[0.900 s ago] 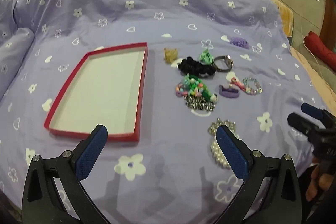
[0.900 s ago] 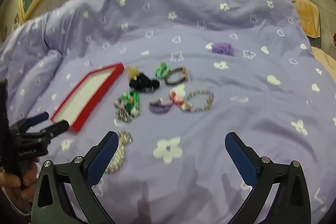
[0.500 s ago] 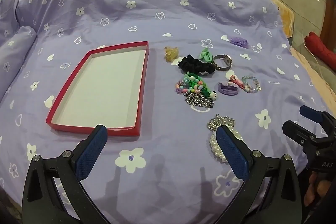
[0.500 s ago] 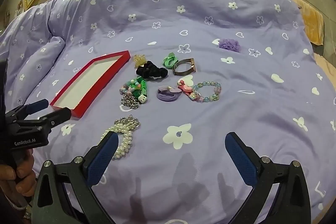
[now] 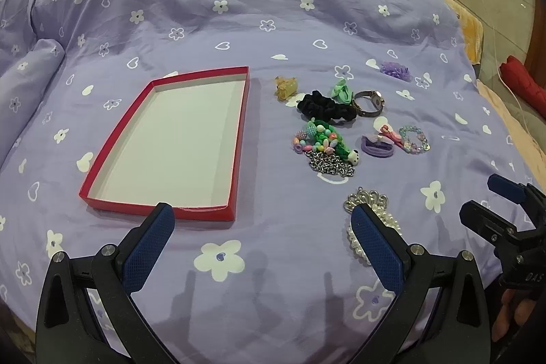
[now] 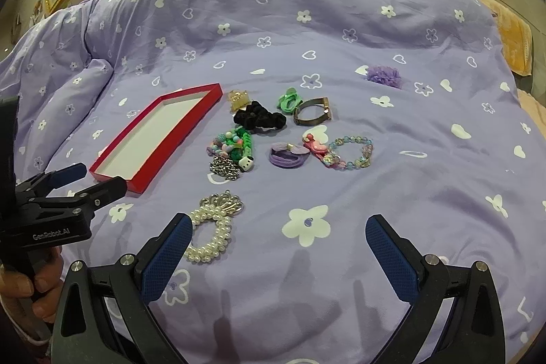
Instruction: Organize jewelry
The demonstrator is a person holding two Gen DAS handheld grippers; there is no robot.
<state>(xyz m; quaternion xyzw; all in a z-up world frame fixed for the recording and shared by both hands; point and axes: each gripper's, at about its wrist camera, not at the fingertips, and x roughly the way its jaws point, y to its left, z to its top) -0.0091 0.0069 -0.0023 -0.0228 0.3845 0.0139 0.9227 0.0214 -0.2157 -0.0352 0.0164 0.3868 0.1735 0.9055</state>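
— While both tools hover over the purple bedspread, what is logged as stowed?

— Nothing. My red tray lies bare. My left gripper and right gripper both gape wide, holding nothing.

— Items outstanding?

— All, beside the tray: pearl bracelet with crown charm nearest me; silver chain; green beaded piece; black scrunchie; wristwatch; purple hair tie; pastel bead bracelet; possibly an amber claw clip, too small to be sure. A purple flower lies well apart.
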